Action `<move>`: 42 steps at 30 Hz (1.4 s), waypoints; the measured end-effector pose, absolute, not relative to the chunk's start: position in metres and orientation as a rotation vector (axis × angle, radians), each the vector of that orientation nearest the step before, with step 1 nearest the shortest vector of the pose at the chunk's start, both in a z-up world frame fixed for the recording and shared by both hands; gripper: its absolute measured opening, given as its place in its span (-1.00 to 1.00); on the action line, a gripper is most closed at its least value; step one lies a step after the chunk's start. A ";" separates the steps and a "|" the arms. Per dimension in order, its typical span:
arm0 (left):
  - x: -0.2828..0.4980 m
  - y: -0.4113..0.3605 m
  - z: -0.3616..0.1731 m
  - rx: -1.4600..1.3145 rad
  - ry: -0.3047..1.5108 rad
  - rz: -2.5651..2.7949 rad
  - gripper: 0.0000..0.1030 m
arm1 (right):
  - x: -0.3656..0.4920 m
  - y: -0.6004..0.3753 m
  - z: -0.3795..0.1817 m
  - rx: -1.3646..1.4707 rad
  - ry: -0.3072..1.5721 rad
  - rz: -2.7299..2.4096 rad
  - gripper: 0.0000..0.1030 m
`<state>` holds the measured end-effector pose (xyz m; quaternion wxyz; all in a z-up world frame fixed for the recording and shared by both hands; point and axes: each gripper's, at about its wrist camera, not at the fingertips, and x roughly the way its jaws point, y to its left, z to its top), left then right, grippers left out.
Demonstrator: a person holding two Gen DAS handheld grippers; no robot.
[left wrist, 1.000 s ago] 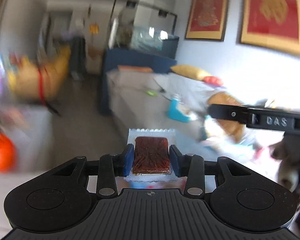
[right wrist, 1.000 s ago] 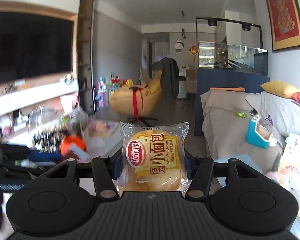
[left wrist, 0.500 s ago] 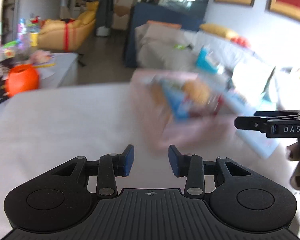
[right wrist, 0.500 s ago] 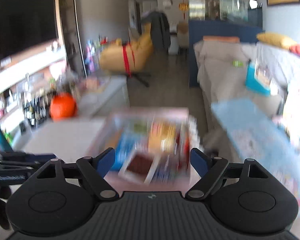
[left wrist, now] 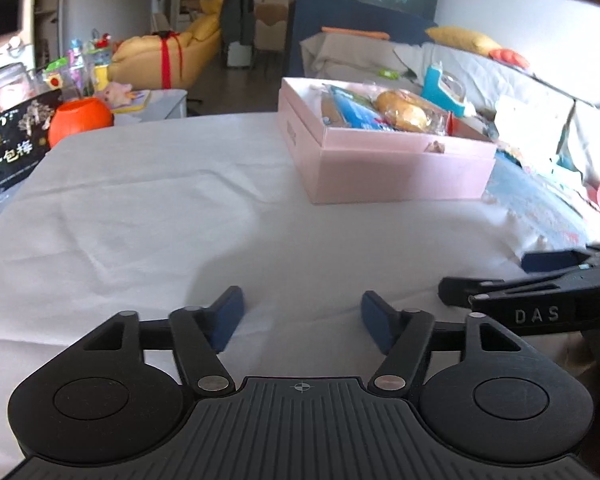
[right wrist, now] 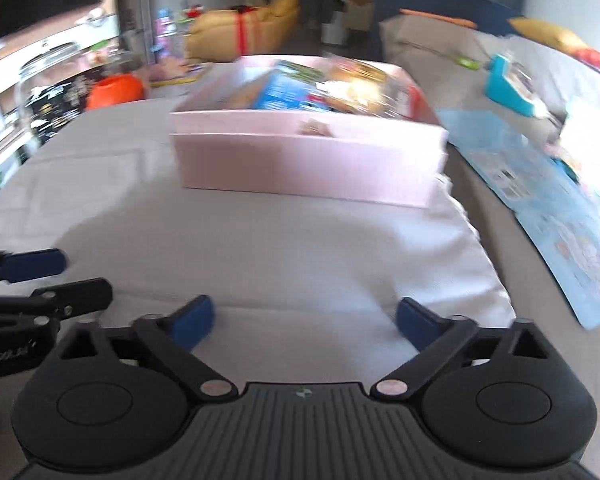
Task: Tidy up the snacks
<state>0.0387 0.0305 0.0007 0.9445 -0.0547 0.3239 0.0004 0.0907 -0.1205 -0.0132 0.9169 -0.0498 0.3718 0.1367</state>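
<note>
While both my tools hang low over the white-clothed worktop (left wrist: 148, 208) | left tool (left wrist: 302, 318) spread wide, nothing between its pads | right tool (right wrist: 305, 322) likewise released and bare | pink box (left wrist: 396, 164) sits ahead on the cloth, snacks (left wrist: 404, 114) inside: a bread roll, blue packets.

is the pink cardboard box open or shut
Open: the pink cardboard box has no lid on it, and a bread bun and blue packets show inside.
</note>
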 end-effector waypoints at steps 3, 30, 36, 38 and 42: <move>0.030 0.023 -0.005 -0.099 0.640 0.028 0.41 | 0.088 -0.124 -0.013 -0.102 0.760 0.265 1.00; 0.034 0.014 -0.007 -0.033 0.645 0.055 0.41 | 0.080 -0.129 -0.018 -0.090 0.673 0.277 1.00; 0.034 0.014 -0.007 -0.033 0.645 0.055 0.41 | 0.079 -0.129 -0.018 -0.090 0.673 0.277 1.00; 0.034 0.014 -0.007 -0.033 0.645 0.055 0.41 | 0.080 -0.129 -0.018 -0.090 0.673 0.277 1.00; 0.034 0.014 -0.007 -0.033 0.645 0.055 0.41 | 0.080 -0.129 -0.018 -0.090 0.673 0.277 1.00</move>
